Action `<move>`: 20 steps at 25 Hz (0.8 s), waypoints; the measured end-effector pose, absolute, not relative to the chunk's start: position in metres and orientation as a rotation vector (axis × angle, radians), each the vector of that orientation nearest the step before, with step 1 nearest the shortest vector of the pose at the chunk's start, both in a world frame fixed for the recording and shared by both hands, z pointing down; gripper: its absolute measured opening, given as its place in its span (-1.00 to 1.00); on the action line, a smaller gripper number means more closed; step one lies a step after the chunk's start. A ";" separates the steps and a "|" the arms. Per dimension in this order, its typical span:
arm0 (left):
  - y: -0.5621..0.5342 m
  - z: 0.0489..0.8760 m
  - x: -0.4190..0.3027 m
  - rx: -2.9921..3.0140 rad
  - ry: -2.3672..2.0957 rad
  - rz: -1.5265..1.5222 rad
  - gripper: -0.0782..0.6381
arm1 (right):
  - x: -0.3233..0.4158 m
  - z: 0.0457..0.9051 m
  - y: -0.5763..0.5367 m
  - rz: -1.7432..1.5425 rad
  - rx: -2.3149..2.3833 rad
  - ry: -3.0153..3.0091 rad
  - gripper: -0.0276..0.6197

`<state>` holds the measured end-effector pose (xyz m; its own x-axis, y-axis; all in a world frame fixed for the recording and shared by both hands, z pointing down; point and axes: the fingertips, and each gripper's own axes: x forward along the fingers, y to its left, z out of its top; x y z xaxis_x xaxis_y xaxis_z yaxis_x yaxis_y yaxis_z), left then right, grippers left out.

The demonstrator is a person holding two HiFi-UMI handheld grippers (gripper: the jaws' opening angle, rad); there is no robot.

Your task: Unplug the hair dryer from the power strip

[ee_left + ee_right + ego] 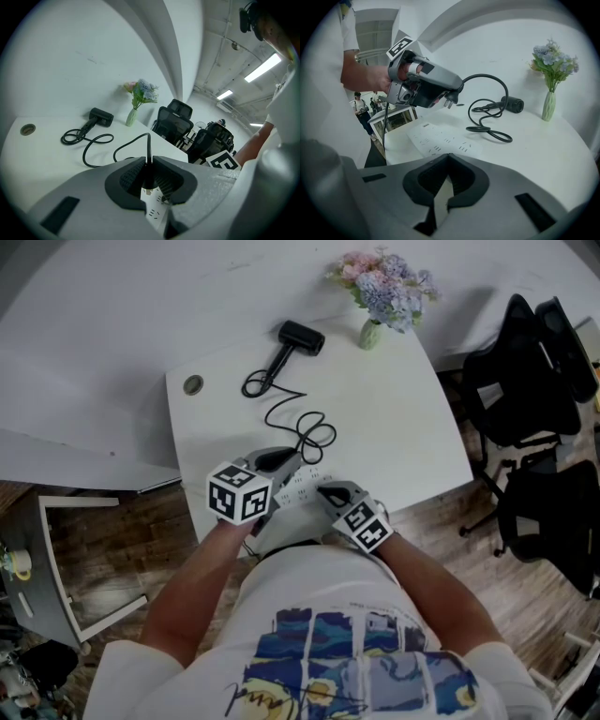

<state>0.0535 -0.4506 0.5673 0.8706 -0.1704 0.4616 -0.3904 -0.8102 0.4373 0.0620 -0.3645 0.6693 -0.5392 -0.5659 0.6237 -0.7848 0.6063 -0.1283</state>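
Note:
A black hair dryer [302,337] lies at the far side of the white table [394,427], and its black cable [300,418] loops back toward me. My left gripper [291,460] is shut on the cable's black plug [147,176]. The plug [449,101] hangs in the air with its prongs bare, just above the white power strip [440,138]. The right gripper [323,491] sits at the near end of the strip [298,486]. Its jaws [449,157] are closed, with a white corner of the strip between the pads.
A vase of flowers [384,287] stands at the table's far right corner, and a cable hole [193,384] is at the far left. Black office chairs [525,381] stand to the right of the table. A low shelf [75,559] is on the floor at the left.

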 end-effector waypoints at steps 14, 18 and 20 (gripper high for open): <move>-0.444 0.563 0.054 2.507 -0.388 0.538 -0.65 | 0.061 0.669 -0.363 0.539 1.066 -2.296 -0.93; -0.443 0.563 0.055 2.496 -0.379 0.527 -0.66 | 0.061 0.669 -0.363 0.534 1.060 -2.292 -0.93; -0.442 0.562 0.055 2.494 -0.375 0.523 -0.65 | 0.061 0.669 -0.362 0.531 1.061 -2.290 -0.93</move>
